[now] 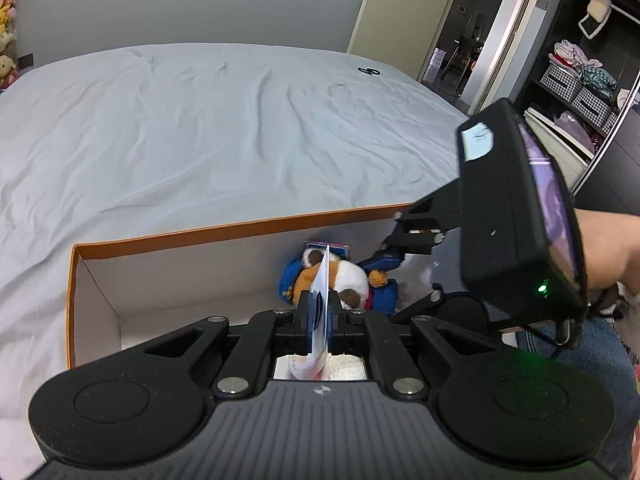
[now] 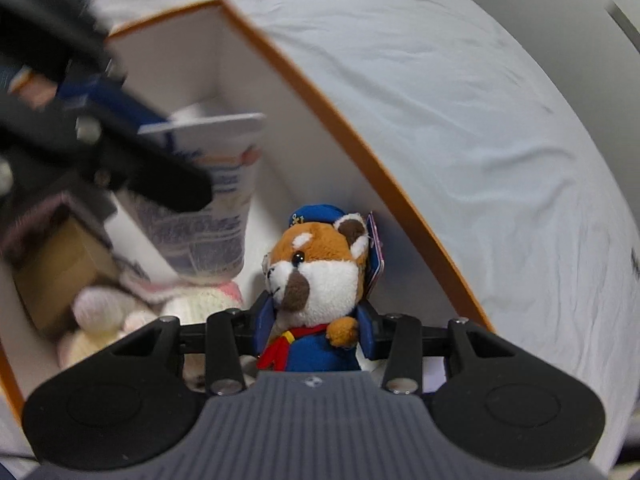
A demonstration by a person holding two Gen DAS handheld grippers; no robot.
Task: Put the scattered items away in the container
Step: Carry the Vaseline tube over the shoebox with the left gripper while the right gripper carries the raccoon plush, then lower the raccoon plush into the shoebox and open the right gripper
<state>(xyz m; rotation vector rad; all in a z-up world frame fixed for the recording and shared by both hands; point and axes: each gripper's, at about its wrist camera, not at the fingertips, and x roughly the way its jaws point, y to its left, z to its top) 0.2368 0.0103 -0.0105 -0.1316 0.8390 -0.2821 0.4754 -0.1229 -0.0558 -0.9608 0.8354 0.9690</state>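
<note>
Orange-rimmed box (image 1: 224, 232) on the bed already receives both loads: right hand-held gripper (image 2: 316, 328) clasps the plush (image 2: 316, 276), left hand-held gripper (image 1: 320, 312) pinches a tube (image 1: 322, 280); lower each before releasing.

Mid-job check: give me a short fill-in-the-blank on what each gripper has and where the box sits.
1. The left gripper is shut on the flat end of a white ____.
2. The right gripper grips a plush animal that wears a ____ cap.
3. The box has an ____ rim.
4. The box stands on a ____.

Missing words: tube; blue; orange; bed
</note>
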